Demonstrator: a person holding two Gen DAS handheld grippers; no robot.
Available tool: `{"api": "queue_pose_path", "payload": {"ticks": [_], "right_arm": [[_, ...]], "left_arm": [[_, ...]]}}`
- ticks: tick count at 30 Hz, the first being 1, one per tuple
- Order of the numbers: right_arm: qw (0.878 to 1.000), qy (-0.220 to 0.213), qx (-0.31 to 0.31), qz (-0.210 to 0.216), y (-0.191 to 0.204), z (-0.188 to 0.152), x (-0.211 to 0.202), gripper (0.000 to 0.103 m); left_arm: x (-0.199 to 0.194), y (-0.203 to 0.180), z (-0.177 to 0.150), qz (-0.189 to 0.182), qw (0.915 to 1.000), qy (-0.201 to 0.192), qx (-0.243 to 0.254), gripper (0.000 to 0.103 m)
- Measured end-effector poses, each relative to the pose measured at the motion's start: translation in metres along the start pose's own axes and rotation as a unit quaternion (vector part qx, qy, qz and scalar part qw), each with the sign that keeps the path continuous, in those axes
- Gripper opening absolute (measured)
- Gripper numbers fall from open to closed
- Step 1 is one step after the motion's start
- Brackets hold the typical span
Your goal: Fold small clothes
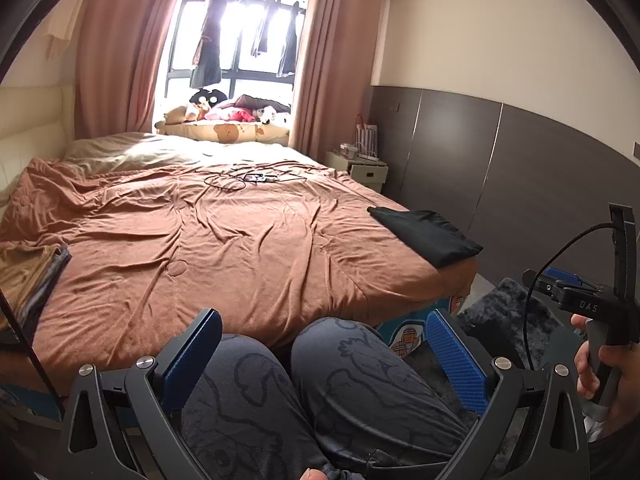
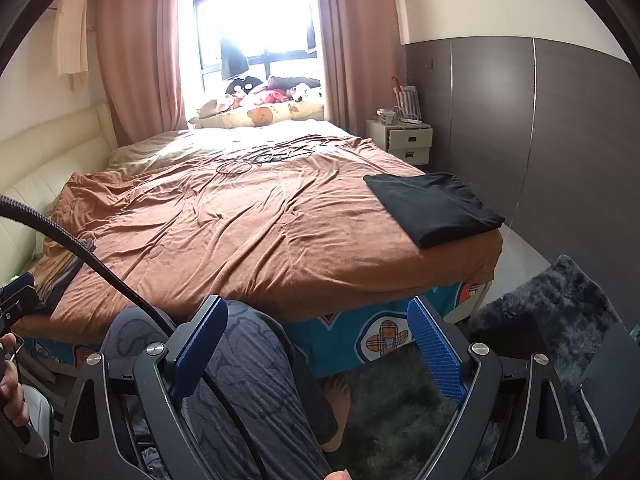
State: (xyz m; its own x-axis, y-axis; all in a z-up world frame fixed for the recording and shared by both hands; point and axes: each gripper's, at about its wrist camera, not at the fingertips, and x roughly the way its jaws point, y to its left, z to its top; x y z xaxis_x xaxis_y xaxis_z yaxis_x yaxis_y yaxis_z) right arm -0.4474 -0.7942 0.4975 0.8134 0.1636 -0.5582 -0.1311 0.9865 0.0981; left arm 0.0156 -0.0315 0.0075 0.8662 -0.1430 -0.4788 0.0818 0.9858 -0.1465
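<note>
Bedding first, at the far left: a tan folded cloth with a grey striped edge [image 1: 28,276] lies on the left side of the bed, near its foot; beside it spreads the rumpled rust-brown quilt [image 1: 224,248] that covers the bed, with a tangle of thin black cables [image 1: 240,179] lying on it toward the window; the left tool [image 1: 324,360] hangs below the foot of the bed over the person's knees in grey printed trousers [image 1: 348,372], its blue-padded jaws spread wide with nothing between them; further right, a black folded garment [image 1: 426,236] lies flat on the quilt at the right front corner of the bed, well apart from both tools; the right tool [image 2: 318,348] likewise stands released and empty, one knee and the teal patterned bed skirt [image 2: 384,336] showing between its jaws; at the far right a dark shaggy rug [image 2: 560,308] covers the floor beside the bed.
</note>
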Motion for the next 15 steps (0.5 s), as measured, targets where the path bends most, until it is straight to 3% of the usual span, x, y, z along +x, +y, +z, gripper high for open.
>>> {"api": "queue_pose_path", "payload": {"ticks": [15], "right_arm": [[1.0, -0.006, 0.001, -0.001, -0.003, -0.002, -0.004, 0.091]], "left_arm": [[-0.013, -0.009, 0.001, 0.006, 0.9997, -0.019, 0.017, 0.103]]}}
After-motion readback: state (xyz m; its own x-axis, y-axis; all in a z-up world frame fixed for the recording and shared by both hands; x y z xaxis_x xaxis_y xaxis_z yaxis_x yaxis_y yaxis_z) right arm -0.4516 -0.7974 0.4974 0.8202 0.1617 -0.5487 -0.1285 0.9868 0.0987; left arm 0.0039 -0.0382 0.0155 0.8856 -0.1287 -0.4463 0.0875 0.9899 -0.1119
